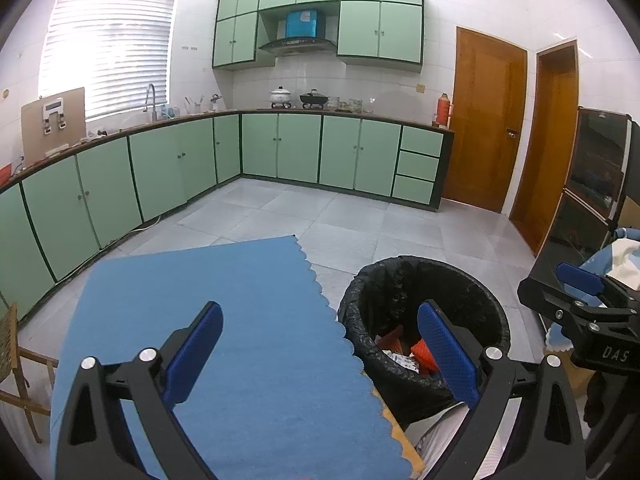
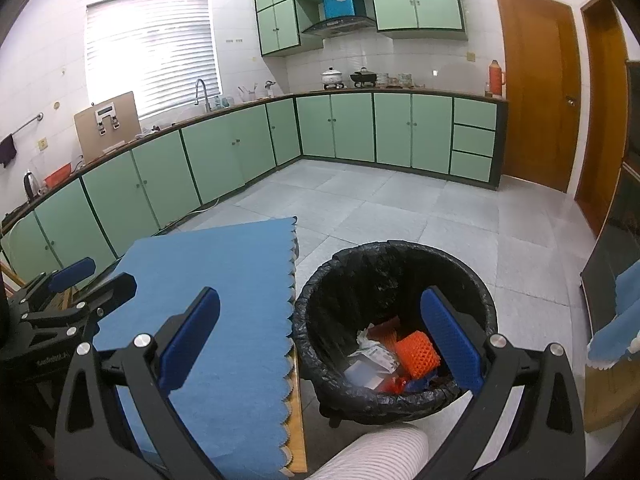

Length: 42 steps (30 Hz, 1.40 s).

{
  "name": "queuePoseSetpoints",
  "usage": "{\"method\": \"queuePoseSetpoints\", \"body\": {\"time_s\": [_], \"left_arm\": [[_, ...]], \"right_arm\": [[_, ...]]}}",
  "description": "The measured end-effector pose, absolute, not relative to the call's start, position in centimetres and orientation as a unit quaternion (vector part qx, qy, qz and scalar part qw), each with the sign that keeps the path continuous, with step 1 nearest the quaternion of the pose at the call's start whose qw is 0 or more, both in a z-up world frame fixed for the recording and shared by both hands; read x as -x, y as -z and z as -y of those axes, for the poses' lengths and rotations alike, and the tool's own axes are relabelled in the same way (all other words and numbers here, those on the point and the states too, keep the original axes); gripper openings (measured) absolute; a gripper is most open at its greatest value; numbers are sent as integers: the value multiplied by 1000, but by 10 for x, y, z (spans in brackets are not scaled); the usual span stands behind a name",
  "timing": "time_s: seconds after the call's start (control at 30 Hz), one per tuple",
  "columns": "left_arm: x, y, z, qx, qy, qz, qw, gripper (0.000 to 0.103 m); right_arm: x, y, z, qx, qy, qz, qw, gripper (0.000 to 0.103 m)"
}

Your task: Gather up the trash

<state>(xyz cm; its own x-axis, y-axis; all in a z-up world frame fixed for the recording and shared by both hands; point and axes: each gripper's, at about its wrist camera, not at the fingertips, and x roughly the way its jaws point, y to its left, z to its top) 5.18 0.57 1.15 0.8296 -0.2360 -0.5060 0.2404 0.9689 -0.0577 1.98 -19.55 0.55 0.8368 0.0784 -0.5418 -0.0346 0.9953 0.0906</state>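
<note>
- Since scraps already lie in the bin (image 2: 394,280) and the blue cloth (image 2: 224,300) on the bench looks bare, collecting seems finished.
- Left hand-held gripper (image 1: 320,352) and right hand-held gripper (image 2: 320,340) both gape wide, holding nothing.

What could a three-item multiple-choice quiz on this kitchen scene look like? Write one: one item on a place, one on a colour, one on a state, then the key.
1. Where does the bin stand?
A. On the blue mat
B. On the floor beside the mat's scalloped edge
C. On the counter

2. What colour is the mesh sleeve in the bin?
A. Orange
B. Green
C. White

3. How do the right gripper's jaws stand?
A. Shut on paper
B. Shut, empty
C. Open, empty

Key: 1 B, the bin sits on tiles right of the blue mat. 2 A, the sleeve is orange among pale scraps. 3 C, both pads stand wide apart, nothing between.
</note>
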Motion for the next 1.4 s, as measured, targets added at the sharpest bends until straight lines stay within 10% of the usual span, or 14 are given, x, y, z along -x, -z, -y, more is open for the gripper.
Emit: {"method": "queuePoseSetpoints", "body": {"time_s": [1.4], "left_arm": [[-52,-12,-8,-5,120,-264,957,96]], "right_arm": [[-23,-7,193,-38,-33,-286,957,98]]}}
